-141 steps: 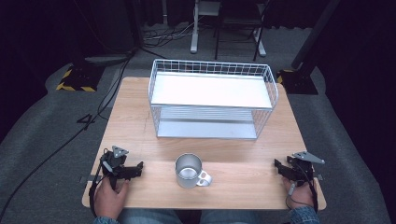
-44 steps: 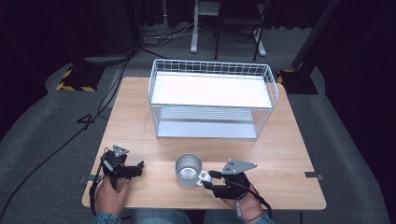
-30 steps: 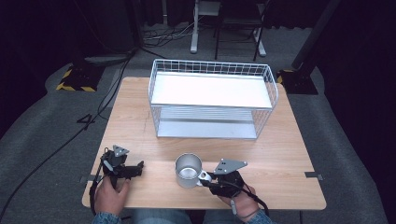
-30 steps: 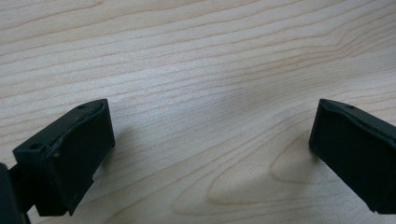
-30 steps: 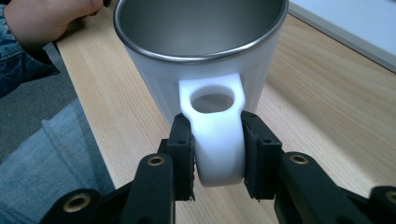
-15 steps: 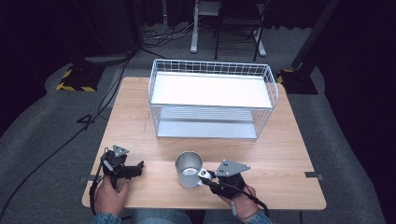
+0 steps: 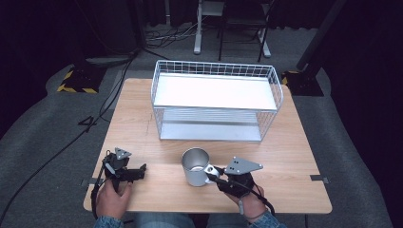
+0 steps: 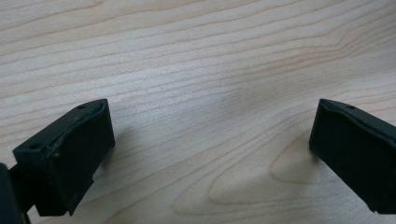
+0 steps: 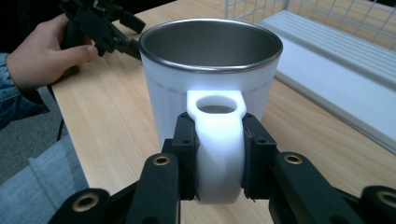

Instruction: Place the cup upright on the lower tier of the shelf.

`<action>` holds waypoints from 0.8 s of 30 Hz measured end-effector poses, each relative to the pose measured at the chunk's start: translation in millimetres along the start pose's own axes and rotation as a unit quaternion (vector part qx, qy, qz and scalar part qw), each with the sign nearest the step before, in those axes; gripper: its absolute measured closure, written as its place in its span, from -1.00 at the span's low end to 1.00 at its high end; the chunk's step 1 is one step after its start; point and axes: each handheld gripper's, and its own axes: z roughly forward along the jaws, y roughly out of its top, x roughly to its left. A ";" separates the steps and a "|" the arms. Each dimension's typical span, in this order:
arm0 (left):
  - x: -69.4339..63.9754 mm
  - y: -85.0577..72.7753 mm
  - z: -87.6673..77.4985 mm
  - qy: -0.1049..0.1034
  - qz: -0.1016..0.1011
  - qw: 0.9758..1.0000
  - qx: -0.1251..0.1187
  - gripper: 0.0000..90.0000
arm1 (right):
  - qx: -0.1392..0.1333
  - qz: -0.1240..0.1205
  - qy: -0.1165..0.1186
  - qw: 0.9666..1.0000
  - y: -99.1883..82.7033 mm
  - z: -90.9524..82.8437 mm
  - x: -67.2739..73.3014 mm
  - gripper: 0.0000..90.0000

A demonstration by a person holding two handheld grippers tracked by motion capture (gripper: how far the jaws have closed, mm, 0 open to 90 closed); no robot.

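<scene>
Black right gripper (image 9: 218,154) was clamped on the white handle (image 9: 219,140) of the steel mug (image 7: 196,166) (upright, near table (image 7: 133,123) front edge, in front of the wire basket (image 7: 216,99)), left gripper (image 7: 138,172) resting well apart at the table's left, jaws wide.

A white wire basket (image 7: 216,102) stands on the wooden table (image 7: 133,123), with chairs (image 7: 233,23) beyond.

Mug (image 7: 196,166) on the table (image 7: 294,156) at six o'clock; wire basket (image 7: 216,100) behind it at twelve; grippers at seven and five.
</scene>
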 end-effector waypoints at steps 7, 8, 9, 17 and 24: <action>0.0 0.0 0.0 0.000 0.000 1.000 0.000 -0.99 | -0.021 0.018 -0.023 0.999 12.0 -1.9 -13.4 0.58; 0.0 0.0 0.0 0.000 0.000 1.000 0.000 -0.99 | -0.028 0.023 -0.029 0.999 15.1 -1.6 -17.3 0.59; 0.1 0.0 0.0 0.000 0.000 1.000 0.000 -0.99 | -0.031 0.026 -0.032 0.999 17.0 -1.3 -19.7 0.59; 0.0 0.0 0.0 0.000 0.000 1.000 0.000 -0.99 | -0.045 0.036 -0.049 0.997 29.6 3.0 -35.9 0.58; 0.0 0.0 0.0 0.000 0.000 1.000 0.000 -0.99 | -0.062 0.050 -0.082 0.993 36.6 11.9 -57.6 0.58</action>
